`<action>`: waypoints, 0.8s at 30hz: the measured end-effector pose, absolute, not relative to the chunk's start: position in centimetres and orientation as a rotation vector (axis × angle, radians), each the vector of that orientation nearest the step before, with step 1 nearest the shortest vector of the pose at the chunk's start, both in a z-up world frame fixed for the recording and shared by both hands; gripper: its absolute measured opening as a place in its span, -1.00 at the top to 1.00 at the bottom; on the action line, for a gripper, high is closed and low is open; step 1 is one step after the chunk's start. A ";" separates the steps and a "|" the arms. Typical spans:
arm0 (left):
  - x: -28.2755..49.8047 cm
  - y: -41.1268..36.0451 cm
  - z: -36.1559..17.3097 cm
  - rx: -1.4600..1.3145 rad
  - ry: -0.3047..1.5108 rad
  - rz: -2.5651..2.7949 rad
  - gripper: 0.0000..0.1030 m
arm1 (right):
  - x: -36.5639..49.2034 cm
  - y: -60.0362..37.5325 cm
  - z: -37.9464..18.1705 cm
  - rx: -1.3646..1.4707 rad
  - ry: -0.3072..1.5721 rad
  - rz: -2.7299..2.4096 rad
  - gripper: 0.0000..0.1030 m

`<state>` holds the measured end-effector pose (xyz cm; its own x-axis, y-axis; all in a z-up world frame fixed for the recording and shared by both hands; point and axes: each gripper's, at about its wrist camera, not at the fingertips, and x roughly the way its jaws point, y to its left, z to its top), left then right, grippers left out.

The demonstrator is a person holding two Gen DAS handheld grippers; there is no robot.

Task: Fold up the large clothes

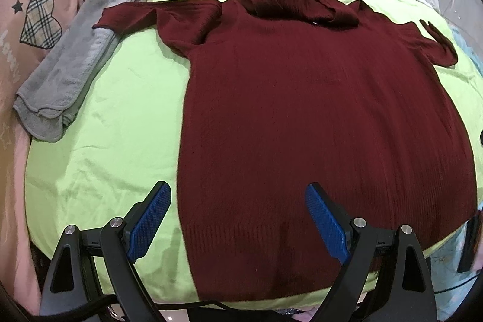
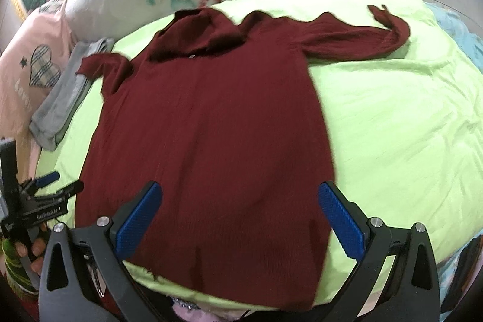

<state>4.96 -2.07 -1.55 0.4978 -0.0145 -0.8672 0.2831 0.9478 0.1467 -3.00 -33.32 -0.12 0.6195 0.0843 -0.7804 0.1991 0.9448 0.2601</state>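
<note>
Blue ribbed pads line both claws: the left claw (image 1: 238,219) and the right claw (image 2: 240,219) each stand spread wide, holding nothing, above the hem of the sweater (image 1: 302,110). Dark red, finely ribbed knit with a rolled collar, the sweater lies flat on a smooth lime-green sheet (image 1: 120,110), sleeves stretched outward. Beside its left sleeve rests a folded grey cloth (image 1: 66,71), soft and rounded at the corners.
</note>
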 end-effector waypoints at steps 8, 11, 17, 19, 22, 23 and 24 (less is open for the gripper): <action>7.8 -2.4 -2.0 0.241 1.042 -0.179 -0.77 | -0.7 -40.3 0.9 0.398 0.816 -0.150 -0.99; 8.7 -2.6 -2.1 0.240 1.049 -0.175 -0.77 | 0.7 -44.8 1.6 0.436 0.778 -0.213 -0.99; 9.5 -3.7 -2.7 0.234 1.066 -0.193 -0.77 | 5.0 -53.7 3.1 0.468 0.709 -0.335 -0.60; 9.8 -4.4 -3.0 0.231 1.073 -0.207 -0.77 | 6.8 -56.4 3.6 0.470 0.695 -0.374 -0.47; 10.2 -5.2 -3.7 0.253 1.093 -0.206 -0.77 | 9.8 -60.2 3.8 0.479 0.702 -0.414 -0.25; 10.4 -5.4 -3.9 0.252 1.098 -0.210 -0.77 | 10.7 -61.1 3.7 0.476 0.707 -0.421 -0.18; 10.6 -5.6 -4.1 0.254 1.103 -0.209 -0.77 | 11.7 -61.9 3.4 0.477 0.716 -0.430 -0.15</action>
<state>10.61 -5.60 -4.06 0.4364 -0.0410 -0.8988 0.2914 0.9516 0.0981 11.66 -61.93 3.41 0.6776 -0.2083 -0.7053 0.5244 0.8092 0.2648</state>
